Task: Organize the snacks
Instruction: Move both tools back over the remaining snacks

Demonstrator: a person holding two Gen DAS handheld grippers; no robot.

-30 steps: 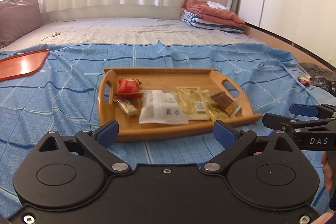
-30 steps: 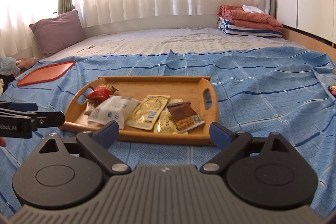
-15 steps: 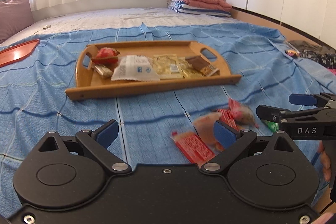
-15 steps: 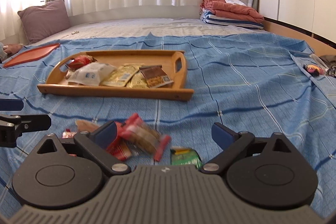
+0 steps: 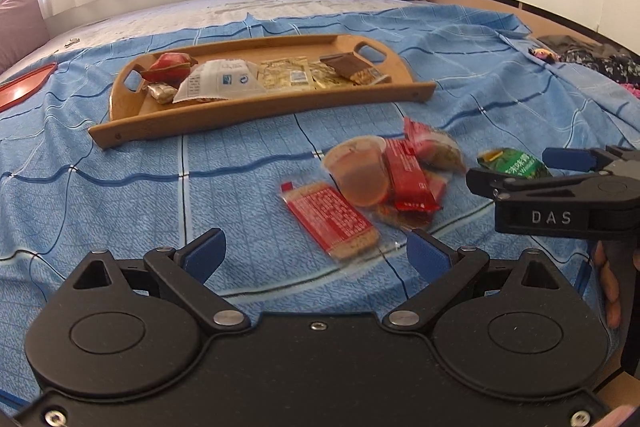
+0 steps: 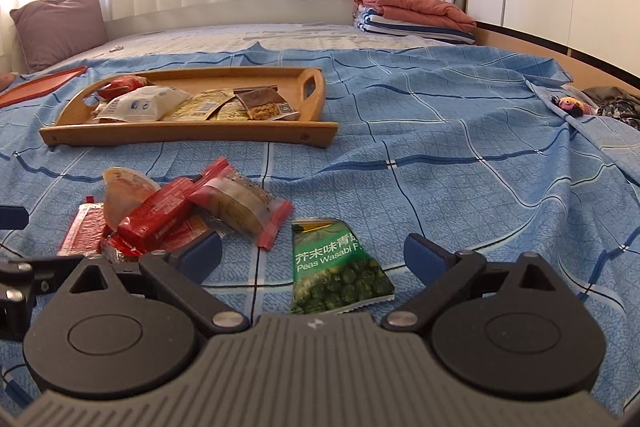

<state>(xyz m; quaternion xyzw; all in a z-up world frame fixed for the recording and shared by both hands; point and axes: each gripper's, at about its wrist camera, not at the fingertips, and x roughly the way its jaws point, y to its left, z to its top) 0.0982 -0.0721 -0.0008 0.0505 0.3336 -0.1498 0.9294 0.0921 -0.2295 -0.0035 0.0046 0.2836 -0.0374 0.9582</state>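
A wooden tray (image 5: 256, 109) (image 6: 192, 135) with several snack packets lies on the blue checked bedspread. In front of it sits a loose pile: a red wafer packet (image 5: 330, 219), a clear jelly cup (image 5: 360, 173), a red bar (image 5: 406, 175) (image 6: 156, 213), a clear cake packet with red ends (image 6: 240, 207) and a green wasabi peas bag (image 6: 334, 265) (image 5: 516, 163). My left gripper (image 5: 316, 257) is open, just short of the wafer packet. Over the peas bag my right gripper (image 6: 312, 255) (image 5: 532, 167) stands open, its pads apart from the bag.
A red lid (image 6: 40, 87) lies far left on the bed, near a mauve pillow (image 6: 60, 23). Folded blankets (image 6: 412, 11) are stacked at the back right. Dark clothes and a small toy (image 6: 572, 105) lie by the bed's right edge.
Both grippers have dropped and drawn back from the tray; the loose snack pile came into view and now lies right before them. Both stay open.
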